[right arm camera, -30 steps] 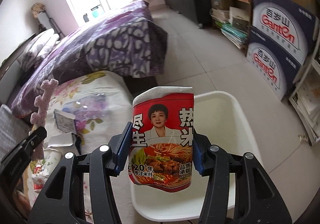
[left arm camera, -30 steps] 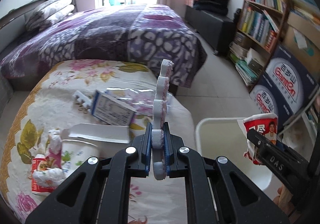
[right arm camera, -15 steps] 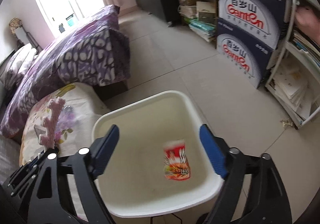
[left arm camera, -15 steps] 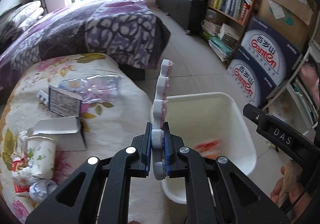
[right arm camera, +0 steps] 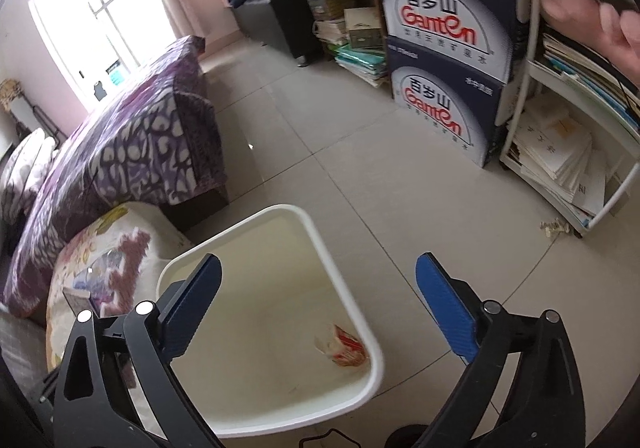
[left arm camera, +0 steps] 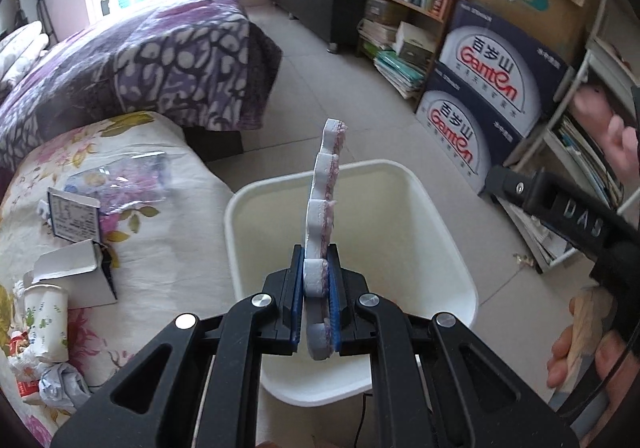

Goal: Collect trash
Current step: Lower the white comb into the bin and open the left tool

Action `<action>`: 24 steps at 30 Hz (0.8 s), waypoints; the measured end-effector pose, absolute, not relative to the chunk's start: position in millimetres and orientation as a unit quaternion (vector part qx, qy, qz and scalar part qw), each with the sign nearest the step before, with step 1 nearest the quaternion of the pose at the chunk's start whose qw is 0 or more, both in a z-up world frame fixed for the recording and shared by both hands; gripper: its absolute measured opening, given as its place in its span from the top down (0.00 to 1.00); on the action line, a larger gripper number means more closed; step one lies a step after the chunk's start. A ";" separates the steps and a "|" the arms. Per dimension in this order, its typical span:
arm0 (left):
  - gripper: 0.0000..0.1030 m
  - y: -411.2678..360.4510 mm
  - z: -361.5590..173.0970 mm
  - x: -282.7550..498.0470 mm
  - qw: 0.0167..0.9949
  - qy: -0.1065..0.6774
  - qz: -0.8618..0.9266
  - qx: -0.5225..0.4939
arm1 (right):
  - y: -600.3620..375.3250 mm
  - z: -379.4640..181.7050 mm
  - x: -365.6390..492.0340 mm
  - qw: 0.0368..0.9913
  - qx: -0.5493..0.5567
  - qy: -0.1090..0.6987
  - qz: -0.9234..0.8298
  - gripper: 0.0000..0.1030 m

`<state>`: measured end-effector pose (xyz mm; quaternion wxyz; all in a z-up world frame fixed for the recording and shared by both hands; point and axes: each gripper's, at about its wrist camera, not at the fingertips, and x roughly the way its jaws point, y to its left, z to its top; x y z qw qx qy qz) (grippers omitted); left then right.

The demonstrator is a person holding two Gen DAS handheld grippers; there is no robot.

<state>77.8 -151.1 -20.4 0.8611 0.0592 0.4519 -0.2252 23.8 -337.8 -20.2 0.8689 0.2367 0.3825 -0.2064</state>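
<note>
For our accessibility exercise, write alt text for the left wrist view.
The left gripper pinches a scalloped white-and-pink foam strip upright above a white bin. A floral-covered surface with scattered trash lies left; the right gripper enters from the right.

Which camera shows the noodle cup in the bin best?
The right wrist view: the red noodle cup lies in plain sight on the floor of the white bin. In the left wrist view, the left gripper and its foam strip hide it.

Both stacked dark boxes [left arm camera: 492, 88] by my bookshelf read "Ganten" in red under Chinese characters. My right gripper's arm [left arm camera: 576, 216] says "DAS". The small box's label [left arm camera: 74, 218] is unreadable.
</note>
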 end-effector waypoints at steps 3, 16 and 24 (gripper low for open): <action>0.83 -157.6 -25.5 77.2 0.853 0.461 -0.237 0.062 | -347.0 -20.7 18.8 0.866 0.244 0.381 -0.213 0.08; 0.29 -147.8 -28.7 80.3 0.851 0.473 -0.224 0.057 | -352.2 -22.4 15.8 0.862 0.260 0.381 -0.210 0.07; 0.22 -111.5 -25.4 82.6 0.864 0.465 -0.180 0.068 | -319.1 -28.9 36.3 0.864 0.241 0.406 -0.178 0.07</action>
